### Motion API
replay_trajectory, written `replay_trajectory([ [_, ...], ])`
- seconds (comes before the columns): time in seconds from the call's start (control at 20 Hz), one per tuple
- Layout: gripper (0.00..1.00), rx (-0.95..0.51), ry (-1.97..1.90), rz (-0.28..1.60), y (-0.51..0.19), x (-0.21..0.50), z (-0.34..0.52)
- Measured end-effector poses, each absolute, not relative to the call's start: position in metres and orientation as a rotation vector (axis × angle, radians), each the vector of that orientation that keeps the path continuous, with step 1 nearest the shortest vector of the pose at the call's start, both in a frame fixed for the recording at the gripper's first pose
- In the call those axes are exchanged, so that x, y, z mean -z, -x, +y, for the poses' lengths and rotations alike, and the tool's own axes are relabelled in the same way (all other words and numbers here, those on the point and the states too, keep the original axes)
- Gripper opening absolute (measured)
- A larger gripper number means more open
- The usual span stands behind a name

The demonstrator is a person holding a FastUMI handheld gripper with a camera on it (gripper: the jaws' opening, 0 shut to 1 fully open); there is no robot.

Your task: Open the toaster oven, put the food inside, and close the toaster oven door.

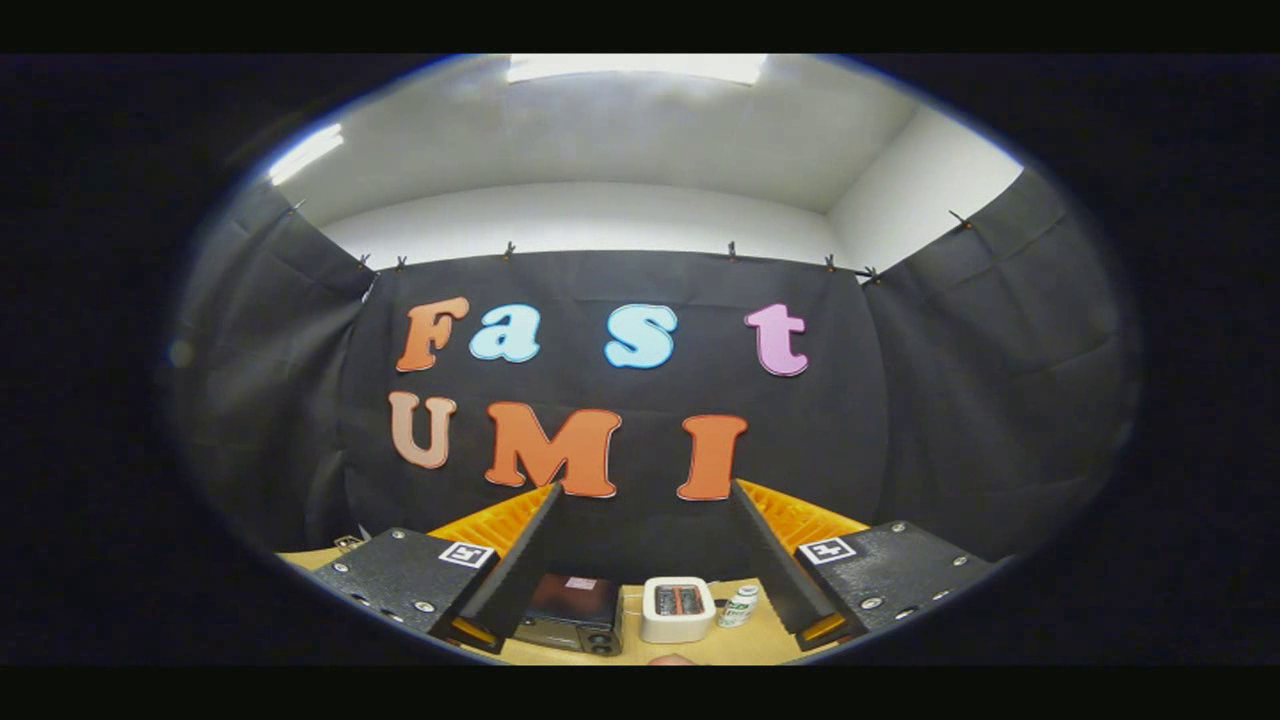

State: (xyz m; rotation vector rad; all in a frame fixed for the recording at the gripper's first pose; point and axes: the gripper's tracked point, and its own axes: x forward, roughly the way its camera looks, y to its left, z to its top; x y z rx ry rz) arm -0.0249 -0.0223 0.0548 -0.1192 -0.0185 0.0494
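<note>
1. I have the gripper (pixel 645 560) held high and level, its two fingers spread wide apart and grasping nothing, with the light wooden worktop (pixel 760 640) showing low between them
2. The dark, boxy toaster oven with a control strip along its front (pixel 570 612) sits on the worktop beyond the fingers, nearer the left one; from this high angle I see mostly its top, and the door looks closed, though I cannot make out a handle
3. Just beside it to the right stands a small white slot toaster with two reddish slots (pixel 678 608), and next to that a small white bottle with a green label (pixel 740 606), close to the right finger
4. A small pinkish rounded shape (pixel 672 659) lies on the worktop nearest me; it may be the food, but too little of it shows for me to tell
5. My judgement: nothing of the task is done yet, and the door comes first
6. The oven should be stiff and fairly heavy, so it ought to stay put if I pull gently; I would take hold at the door's top edge or handle and swing it down
7. The food is probably light and soft, so I would pinch it across its middle with little force
</note>
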Motion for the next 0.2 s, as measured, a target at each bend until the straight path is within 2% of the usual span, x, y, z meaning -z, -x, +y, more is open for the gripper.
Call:
replay_trajectory([
  [0.2,0.95,-0.071,0.123,-0.012,0.0212,-0.0499,-0.0123],
])
